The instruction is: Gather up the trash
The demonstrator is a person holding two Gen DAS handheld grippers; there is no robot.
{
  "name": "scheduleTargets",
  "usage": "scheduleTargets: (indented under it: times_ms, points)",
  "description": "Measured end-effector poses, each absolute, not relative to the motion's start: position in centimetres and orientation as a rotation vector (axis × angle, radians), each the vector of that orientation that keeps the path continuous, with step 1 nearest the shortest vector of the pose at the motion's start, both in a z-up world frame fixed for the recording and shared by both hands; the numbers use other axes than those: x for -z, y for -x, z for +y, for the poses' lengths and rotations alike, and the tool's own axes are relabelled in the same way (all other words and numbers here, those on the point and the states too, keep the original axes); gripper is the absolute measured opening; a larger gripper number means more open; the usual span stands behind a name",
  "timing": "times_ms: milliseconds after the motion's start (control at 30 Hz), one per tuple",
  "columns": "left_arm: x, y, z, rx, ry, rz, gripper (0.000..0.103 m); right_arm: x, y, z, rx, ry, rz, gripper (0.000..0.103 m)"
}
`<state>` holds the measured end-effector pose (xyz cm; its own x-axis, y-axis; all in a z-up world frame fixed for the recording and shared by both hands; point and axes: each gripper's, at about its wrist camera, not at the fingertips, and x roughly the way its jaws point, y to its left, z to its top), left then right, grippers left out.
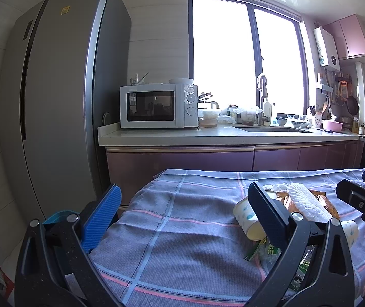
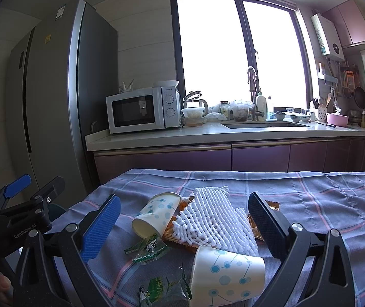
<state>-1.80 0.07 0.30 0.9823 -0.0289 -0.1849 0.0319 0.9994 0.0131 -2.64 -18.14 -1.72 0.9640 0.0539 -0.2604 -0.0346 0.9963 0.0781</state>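
Note:
Trash lies on a table with a checked blue-grey cloth (image 2: 310,199). A paper cup (image 2: 154,213) lies on its side, a second paper cup (image 2: 227,272) lies nearer. A white foam net (image 2: 214,221) rests on an orange wrapper (image 2: 179,238). Green wrappers (image 2: 147,249) lie in front. My right gripper (image 2: 183,225) is open and empty, its jaws either side of the pile, above it. My left gripper (image 1: 185,215) is open and empty over the cloth left of the pile; it also shows in the right wrist view (image 2: 36,183). The left wrist view shows the cup (image 1: 247,218) and the net (image 1: 306,202).
A tall grey fridge (image 1: 54,102) stands at the left. A counter (image 1: 208,134) behind the table carries a microwave (image 1: 156,106), bowls, jars and a sink. A blue bin rim (image 1: 54,217) shows by the left gripper, below the table's left edge.

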Motion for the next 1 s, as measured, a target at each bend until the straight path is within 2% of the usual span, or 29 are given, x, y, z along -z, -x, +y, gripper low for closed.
scheduleTargets:
  times_ms: [1000]
  points:
    - [-0.29,1.9,-0.18,0.026,-0.016,0.192,0.098,1.81,2.06,-18.12,-0.052,-0.085,0.271,0.096]
